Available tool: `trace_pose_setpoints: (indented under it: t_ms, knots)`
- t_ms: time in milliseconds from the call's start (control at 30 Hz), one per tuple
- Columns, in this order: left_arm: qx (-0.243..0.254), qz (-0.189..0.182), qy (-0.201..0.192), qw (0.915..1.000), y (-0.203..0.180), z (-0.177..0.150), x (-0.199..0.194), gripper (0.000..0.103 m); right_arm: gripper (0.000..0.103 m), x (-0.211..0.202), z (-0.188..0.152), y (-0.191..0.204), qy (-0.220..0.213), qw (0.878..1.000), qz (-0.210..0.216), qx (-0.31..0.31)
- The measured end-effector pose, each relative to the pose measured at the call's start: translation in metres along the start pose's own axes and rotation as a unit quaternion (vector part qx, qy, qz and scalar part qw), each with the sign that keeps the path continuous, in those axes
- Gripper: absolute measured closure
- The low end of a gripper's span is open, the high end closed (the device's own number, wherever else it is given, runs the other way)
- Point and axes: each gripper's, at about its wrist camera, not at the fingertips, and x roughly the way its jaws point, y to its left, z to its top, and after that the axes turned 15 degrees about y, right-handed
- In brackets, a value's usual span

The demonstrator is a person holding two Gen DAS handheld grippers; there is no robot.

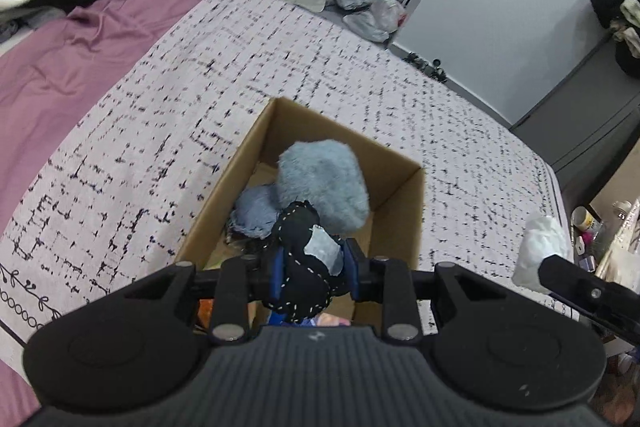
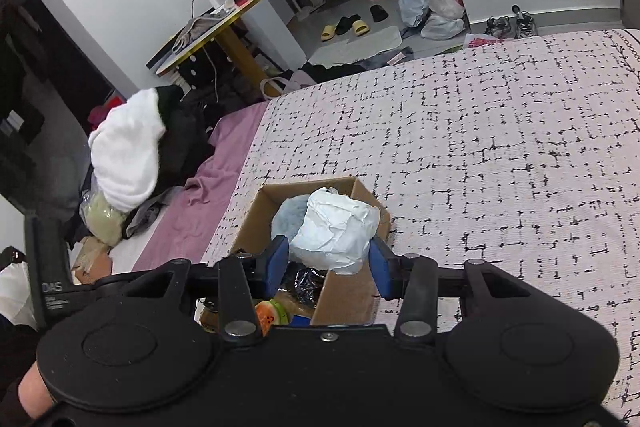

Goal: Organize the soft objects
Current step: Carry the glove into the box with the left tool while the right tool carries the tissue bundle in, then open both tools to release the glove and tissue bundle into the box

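A cardboard box [image 1: 400, 203] stands on the patterned bedspread; it also shows in the right wrist view [image 2: 344, 295]. Inside lie a fluffy light-blue plush [image 1: 324, 183] and a smaller blue-grey soft piece [image 1: 256, 211]. My left gripper [image 1: 312, 267] is shut on a black stitched soft toy [image 1: 300, 267] with a grey patch, held over the box's near end. My right gripper [image 2: 330, 263] is shut on a crumpled white soft bundle [image 2: 336, 231] above the box; the bundle also shows in the left wrist view [image 1: 540, 251].
The box sits on a white bedspread with black marks [image 2: 500, 167], beside a purple sheet [image 1: 60, 67]. A pile of white and dark clothes [image 2: 132, 155] lies at the bed's far side. Slippers and bags [image 2: 432, 3] are on the floor beyond.
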Motion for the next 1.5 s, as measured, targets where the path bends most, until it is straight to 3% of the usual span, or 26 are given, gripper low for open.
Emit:
trace_pose_setpoints:
  t_ms: [333, 433, 567, 967, 1033, 1100, 1267, 1500]
  knots:
    - [-0.017, -0.001, 0.026, 0.9995, 0.016, 0.008, 0.022, 0.071, 0.059, 0.024, 0.004, 0.026, 0.025, 0.999, -0.007, -0.019]
    - [-0.034, -0.018, 0.037, 0.9986, 0.020, 0.010, 0.022, 0.069, 0.059, 0.033, 0.006, 0.033, 0.035, 0.999, -0.010, -0.026]
    - [-0.034, -0.022, 0.028, 0.9988, 0.023, 0.010, 0.013, 0.063, 0.059, 0.045, 0.007, 0.040, 0.047, 0.998, -0.016, -0.037]
    - [-0.043, -0.020, 0.010, 0.9988, 0.033, 0.011, -0.016, 0.062, 0.058, 0.075, 0.010, 0.055, 0.078, 0.995, -0.040, -0.052]
    - [-0.044, -0.015, 0.008, 0.9989, 0.033, 0.010, -0.021, 0.057, 0.055, 0.080, 0.010, 0.057, 0.081, 0.994, -0.047, -0.057]
    - [-0.043, -0.015, 0.002, 0.9990, 0.033, 0.008, -0.027, 0.050, 0.037, 0.082, 0.009, 0.058, 0.083, 0.993, -0.063, -0.048]
    - [-0.036, -0.009, -0.004, 0.9993, 0.030, 0.005, -0.036, 0.027, 0.037, 0.072, 0.005, 0.055, 0.075, 0.995, -0.058, -0.030]
    - [-0.033, 0.006, -0.009, 0.9994, 0.022, -0.001, -0.046, 0.018, 0.035, 0.050, 0.000, 0.050, 0.069, 0.995, -0.060, -0.029]
